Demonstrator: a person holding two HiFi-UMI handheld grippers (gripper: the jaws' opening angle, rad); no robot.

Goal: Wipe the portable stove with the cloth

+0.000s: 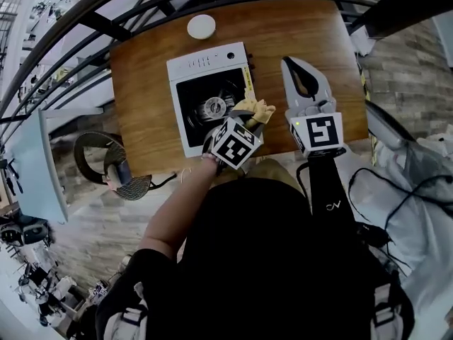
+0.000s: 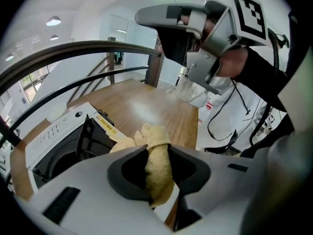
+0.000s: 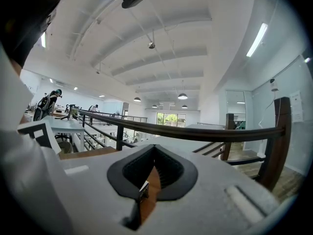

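Wooden table (image 1: 145, 112), cloth (image 2: 158, 166) pinched in left hand-held gripper (image 2: 157, 153) at portable stove (image 1: 204, 68), right hand-held gripper (image 3: 153, 155) pressed together

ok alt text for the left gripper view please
The left tool is shut on a yellow cloth beside a white stove on a wooden table. The right tool hangs above the table at upper right.

Your right gripper (image 3: 155, 152) had its jaws closed tip to tip, gripping nothing, and brown tabletop (image 3: 152, 186) showed through the gap behind them. Beyond ran a dark handrail (image 3: 210, 134), meeting a wooden post (image 3: 280, 146) on the right, with bright windows (image 3: 168, 118) far off.
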